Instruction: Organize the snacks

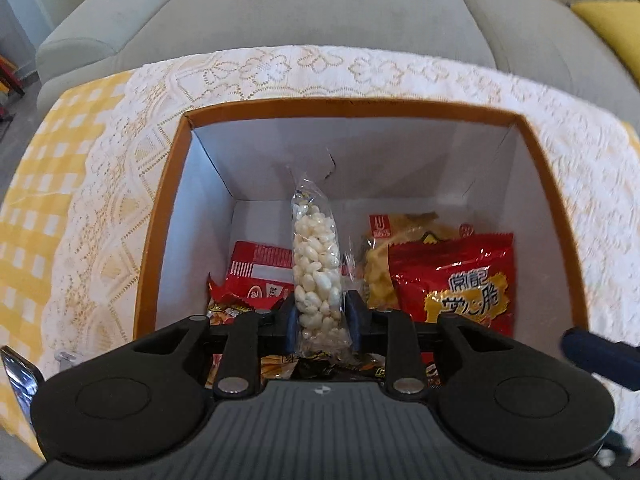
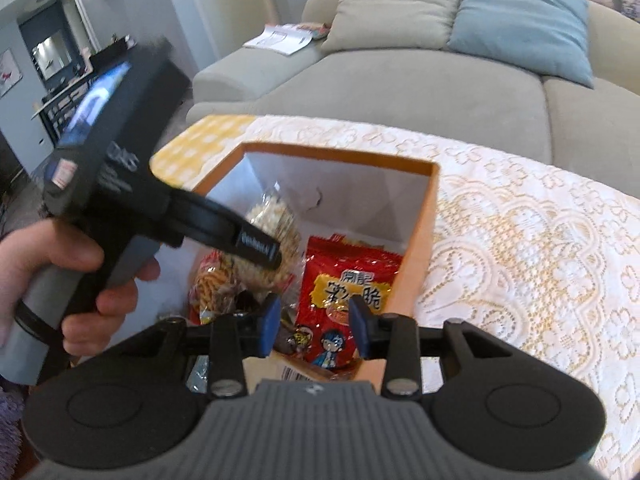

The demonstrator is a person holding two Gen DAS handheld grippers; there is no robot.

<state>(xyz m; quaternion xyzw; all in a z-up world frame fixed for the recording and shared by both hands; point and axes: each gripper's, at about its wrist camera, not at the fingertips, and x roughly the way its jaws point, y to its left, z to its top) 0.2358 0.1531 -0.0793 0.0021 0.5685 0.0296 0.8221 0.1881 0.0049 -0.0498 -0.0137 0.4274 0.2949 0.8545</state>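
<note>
- Soft, even daylight fills both views; the inside of the orange box (image 1: pixel 160 216) lies in mild shadow.
- The red snack bag (image 1: pixel 452 276) shows small glints of glare.
- Fisheye bending curves the edges; corners darken.
- The left gripper (image 2: pixel 260 248) appears motion-blurred in the right wrist view.

Home living room: grey sofa (image 2: pixel 400 80), cushions (image 2: pixel 520 24), lace tablecloth (image 1: pixel 360 72).
</note>
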